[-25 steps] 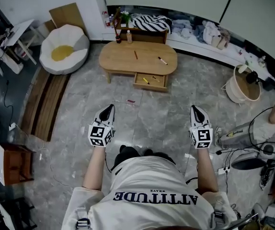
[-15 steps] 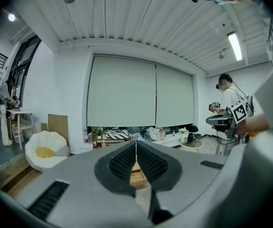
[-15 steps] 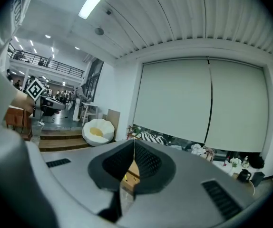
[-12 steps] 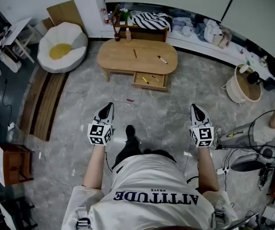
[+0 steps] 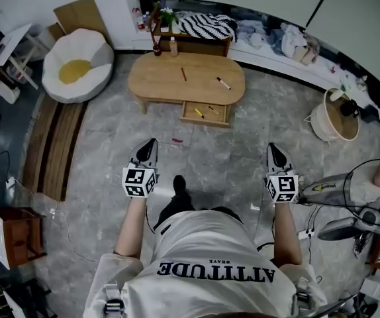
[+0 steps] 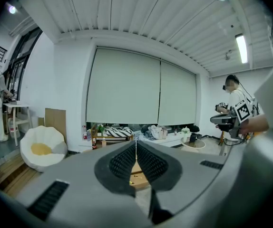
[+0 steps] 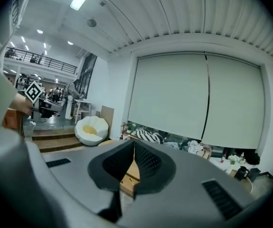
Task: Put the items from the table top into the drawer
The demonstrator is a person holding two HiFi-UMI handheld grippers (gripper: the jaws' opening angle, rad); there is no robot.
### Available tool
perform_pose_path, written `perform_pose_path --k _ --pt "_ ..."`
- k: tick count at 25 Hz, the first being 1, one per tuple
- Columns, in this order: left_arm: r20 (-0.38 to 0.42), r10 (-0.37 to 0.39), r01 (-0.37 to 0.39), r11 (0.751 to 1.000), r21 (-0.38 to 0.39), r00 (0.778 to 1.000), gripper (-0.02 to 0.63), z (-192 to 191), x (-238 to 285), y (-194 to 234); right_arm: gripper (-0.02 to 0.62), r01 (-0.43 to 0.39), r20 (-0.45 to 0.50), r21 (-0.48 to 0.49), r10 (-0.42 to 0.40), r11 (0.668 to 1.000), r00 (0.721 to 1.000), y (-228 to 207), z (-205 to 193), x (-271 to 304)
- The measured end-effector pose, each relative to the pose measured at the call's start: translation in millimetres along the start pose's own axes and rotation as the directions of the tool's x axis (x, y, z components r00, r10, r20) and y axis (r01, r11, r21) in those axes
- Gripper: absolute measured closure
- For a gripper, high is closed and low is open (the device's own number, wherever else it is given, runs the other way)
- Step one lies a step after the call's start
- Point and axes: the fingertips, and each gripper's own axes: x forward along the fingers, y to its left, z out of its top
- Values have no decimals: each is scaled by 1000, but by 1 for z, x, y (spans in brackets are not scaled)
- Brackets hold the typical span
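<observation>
Oval tabletop (image 5: pixel 157 81): pencil (image 5: pixel 183 74) near centre, lengthwise front-to-back; marker (image 5: pixel 224 83) toward right end, diagonal. Drawer (image 5: pixel 206 122) open below front edge. Left gripper (image 5: pixel 151 142) and right gripper (image 5: pixel 273 146) clenched, empty, over open floor (image 5: pixel 223 161).

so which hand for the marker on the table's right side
Right, probably: the right tool is nearer the dark marker on the oval wooden table; the left tool is farther. Both are shut, empty.

Head view looks steeply down; both gripper views face the distant table (image 5: pixel 157 81).
</observation>
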Motion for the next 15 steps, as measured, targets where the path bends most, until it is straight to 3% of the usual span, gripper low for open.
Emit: perform_pose_path --k 15 --pt "-26 -129 130 991 14 991 583 28 115 104 575 102 -51 7 -101 995 994 22 29 113"
